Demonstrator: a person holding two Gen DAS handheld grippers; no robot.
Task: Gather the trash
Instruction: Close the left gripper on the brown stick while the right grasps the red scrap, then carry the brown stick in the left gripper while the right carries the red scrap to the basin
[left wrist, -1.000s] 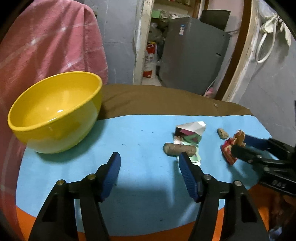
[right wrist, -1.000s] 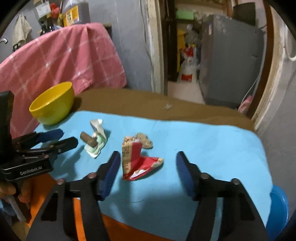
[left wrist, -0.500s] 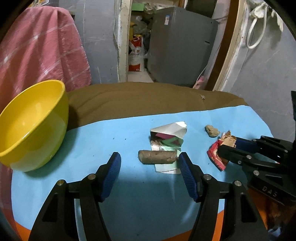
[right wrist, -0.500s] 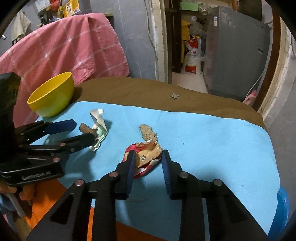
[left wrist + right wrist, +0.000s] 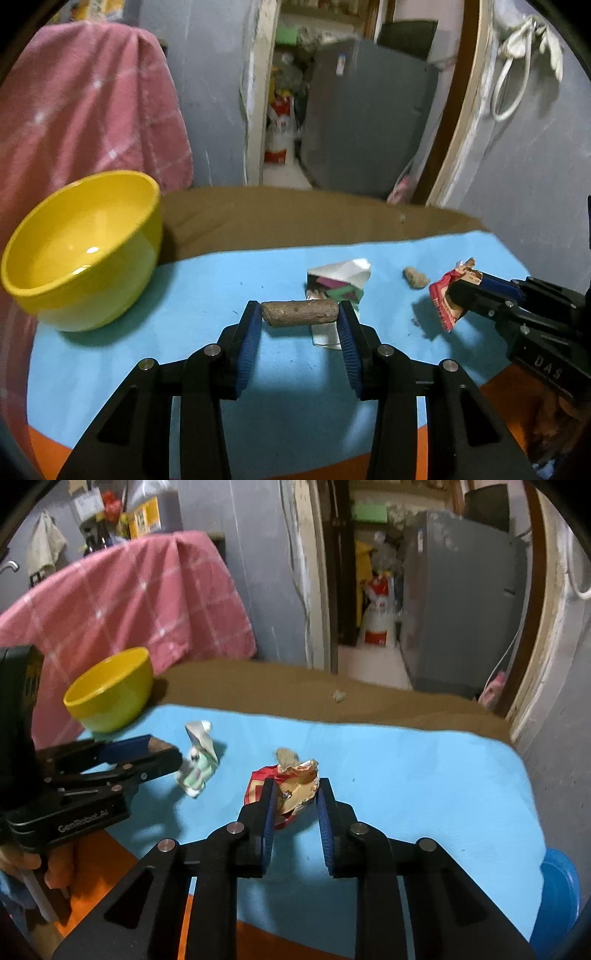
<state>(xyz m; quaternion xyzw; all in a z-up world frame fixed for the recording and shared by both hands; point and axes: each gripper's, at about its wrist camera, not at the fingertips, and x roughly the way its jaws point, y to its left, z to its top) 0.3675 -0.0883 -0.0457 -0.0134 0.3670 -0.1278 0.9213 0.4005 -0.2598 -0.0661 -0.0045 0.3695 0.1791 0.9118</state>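
My left gripper (image 5: 300, 315) is shut on a short brown stick (image 5: 299, 313), held end to end just above the blue mat (image 5: 207, 295). My right gripper (image 5: 295, 794) is shut on a crumpled red and gold wrapper (image 5: 291, 794), lifted a little off the mat; it also shows in the left wrist view (image 5: 448, 295). A crumpled white and green paper (image 5: 340, 284) lies behind the stick. A small brown lump (image 5: 415, 277) lies between the paper and the wrapper. A yellow bowl (image 5: 85, 247) stands empty at the left.
The mat covers a brown-clothed table (image 5: 295, 218). A pink checked cloth (image 5: 85, 110) hangs behind the bowl. A small scrap (image 5: 338, 696) lies on the brown cloth at the back. A blue round object (image 5: 559, 893) sits beyond the table's right edge.
My left gripper closed on the brown stick and raised it slightly. My right gripper, shut on the wrapper, lifted it off the mat.
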